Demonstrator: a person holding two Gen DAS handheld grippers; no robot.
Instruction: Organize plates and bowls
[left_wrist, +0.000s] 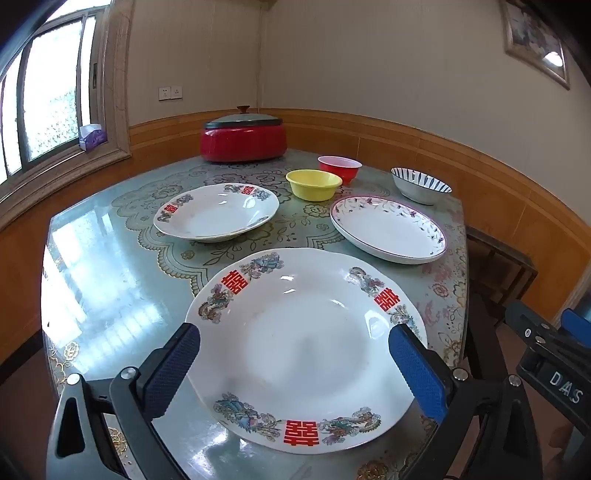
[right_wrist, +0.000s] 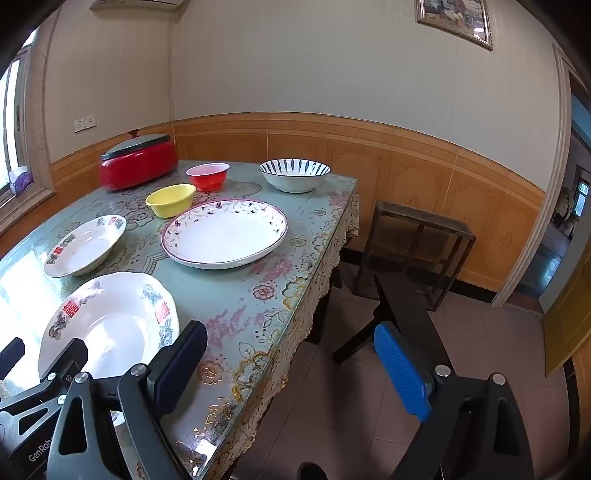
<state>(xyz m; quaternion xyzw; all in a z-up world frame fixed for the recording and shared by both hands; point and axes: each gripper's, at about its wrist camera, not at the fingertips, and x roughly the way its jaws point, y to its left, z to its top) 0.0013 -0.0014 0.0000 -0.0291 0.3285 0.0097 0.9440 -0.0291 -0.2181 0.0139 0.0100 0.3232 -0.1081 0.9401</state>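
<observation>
A large white plate with red characters (left_wrist: 306, 343) lies at the table's near edge, also in the right wrist view (right_wrist: 107, 325). My left gripper (left_wrist: 295, 354) is open, its fingers either side of this plate above it. A smaller matching plate (left_wrist: 216, 212) (right_wrist: 85, 245) lies at left. A floral-rimmed plate (left_wrist: 388, 229) (right_wrist: 225, 232) lies at right. Behind stand a yellow bowl (left_wrist: 314, 184) (right_wrist: 170, 200), a red bowl (left_wrist: 340, 169) (right_wrist: 208, 176) and a blue-striped bowl (left_wrist: 420, 184) (right_wrist: 294, 174). My right gripper (right_wrist: 291, 354) is open and empty past the table's right edge.
A red lidded cooker (left_wrist: 243, 138) (right_wrist: 138, 160) stands at the table's back left. A wooden stool (right_wrist: 417, 247) stands on the floor right of the table (right_wrist: 258, 295). A window and wall close off the left side.
</observation>
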